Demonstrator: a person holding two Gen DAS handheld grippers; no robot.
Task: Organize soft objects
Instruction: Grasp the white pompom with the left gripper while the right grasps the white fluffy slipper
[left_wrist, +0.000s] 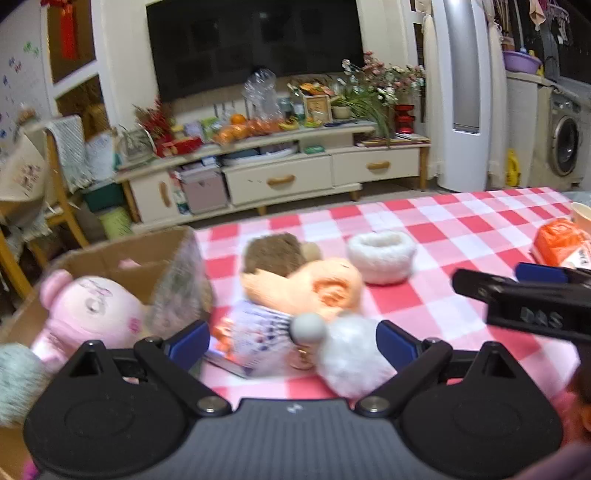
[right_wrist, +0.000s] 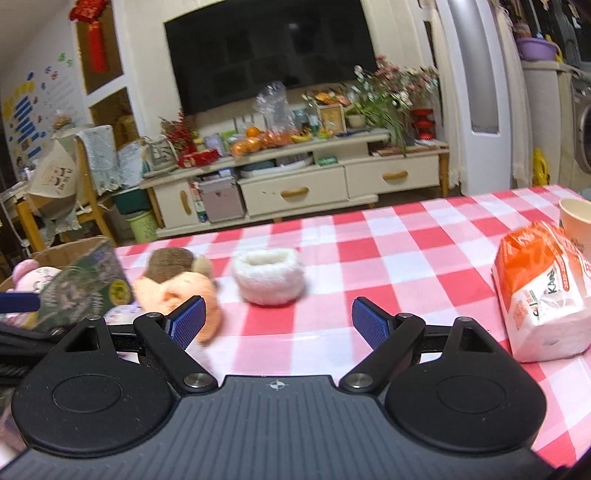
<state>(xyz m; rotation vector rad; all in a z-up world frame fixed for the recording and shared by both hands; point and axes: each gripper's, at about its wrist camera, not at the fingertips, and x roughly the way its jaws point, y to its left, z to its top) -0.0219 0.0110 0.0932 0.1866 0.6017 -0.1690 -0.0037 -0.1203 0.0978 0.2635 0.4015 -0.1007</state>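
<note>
Checkered red-and-white worktop (right_wrist: 388, 258) in a living room, soft toys gathered near a cardboard box (left_wrist: 122, 258).

Left gripper (left_wrist: 293, 341) jaws spread wide around a white fluffy toy (left_wrist: 351, 358) beside the box; right gripper (right_wrist: 277, 321) jaws released, empty. Pink plush (left_wrist: 88, 310) sits in the box, orange plush (left_wrist: 314, 288) just beside it.

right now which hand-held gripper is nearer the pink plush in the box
Left. The left hand-held gripper sits just beside the pink plush; the right hand-held gripper is farther right.

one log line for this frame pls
left gripper: open, over white pom-pom toy | right gripper: open, empty | pink plush: in cardboard box
</note>
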